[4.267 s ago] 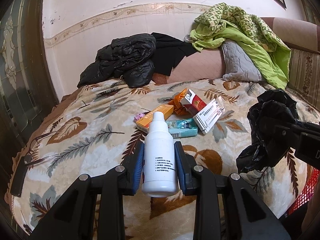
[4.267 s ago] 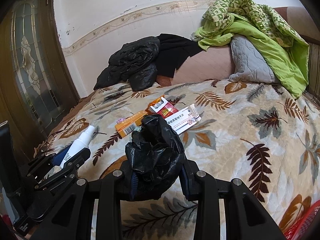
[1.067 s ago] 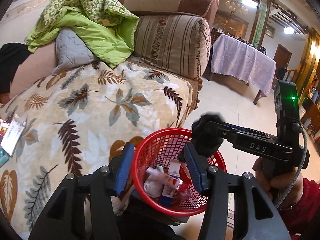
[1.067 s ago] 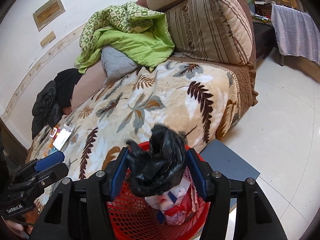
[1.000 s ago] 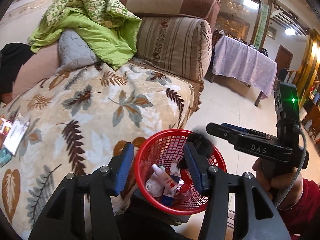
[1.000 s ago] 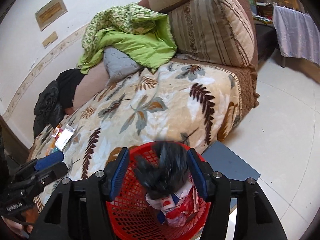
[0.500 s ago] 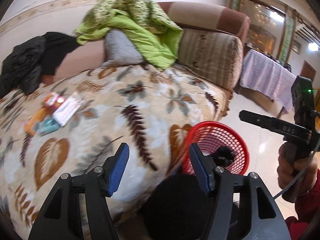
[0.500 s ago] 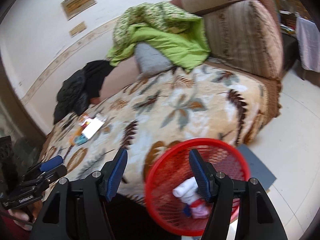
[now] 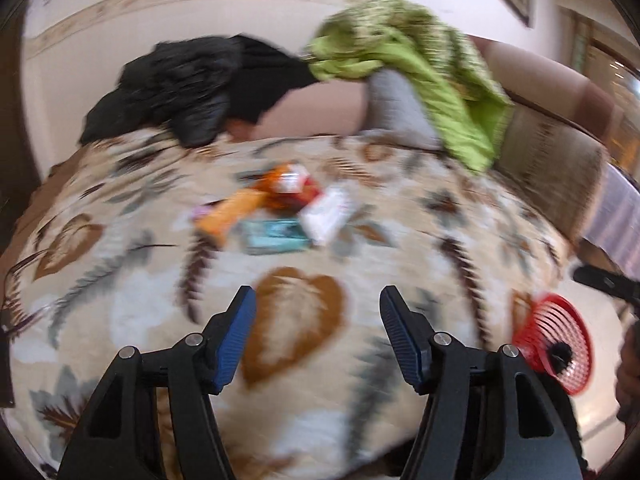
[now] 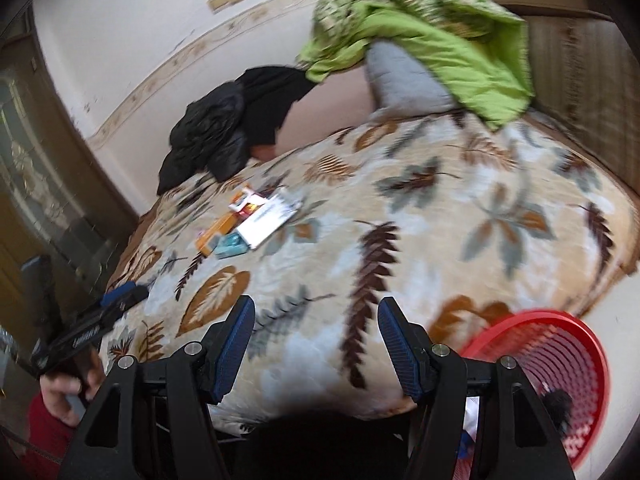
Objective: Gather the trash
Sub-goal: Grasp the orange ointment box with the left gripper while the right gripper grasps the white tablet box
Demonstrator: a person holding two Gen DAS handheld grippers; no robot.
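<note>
Jaws are spread wide and empty on both the left gripper (image 9: pixel 318 336) and the right gripper (image 10: pixel 316 336), above the bed's (image 10: pixel 420 216) near edge. Remaining trash, a cluster of small boxes (image 9: pixel 280 212), lies toward the bed's far left corner; the red basket (image 10: pixel 560 360) stands off the near right corner. One box is best picked singly, across its narrow width, since the blanket is soft.
</note>
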